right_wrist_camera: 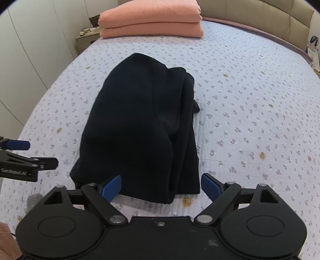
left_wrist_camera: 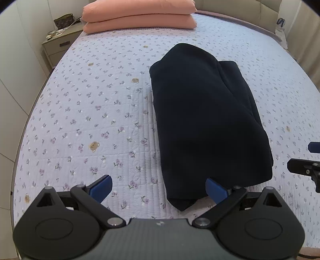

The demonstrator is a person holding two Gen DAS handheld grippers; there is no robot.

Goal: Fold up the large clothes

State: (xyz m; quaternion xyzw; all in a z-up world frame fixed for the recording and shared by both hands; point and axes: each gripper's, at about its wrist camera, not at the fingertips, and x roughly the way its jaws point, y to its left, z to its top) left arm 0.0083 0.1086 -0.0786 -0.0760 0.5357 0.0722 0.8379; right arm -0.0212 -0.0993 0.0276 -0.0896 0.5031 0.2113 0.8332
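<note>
A dark navy garment [left_wrist_camera: 206, 120] lies folded into a long bundle on the floral bedspread [left_wrist_camera: 90, 112]. In the right wrist view the same garment [right_wrist_camera: 140, 124] shows several overlapping layers along its right side. My left gripper [left_wrist_camera: 160, 190] is open just above the bed, its right blue pad beside the garment's near corner, nothing held. My right gripper [right_wrist_camera: 162, 188] is open too, straddling the garment's near edge without gripping it. Each gripper appears at the edge of the other's view: the right gripper [left_wrist_camera: 308, 160] and the left gripper [right_wrist_camera: 22, 158].
Two folded salmon-pink blankets [left_wrist_camera: 140, 17] are stacked at the head of the bed by the padded headboard [right_wrist_camera: 260, 18]. A bedside table [left_wrist_camera: 58, 43] with clutter stands at the far left next to white wardrobe doors [left_wrist_camera: 12, 80]. A bag [right_wrist_camera: 313, 50] sits at the far right.
</note>
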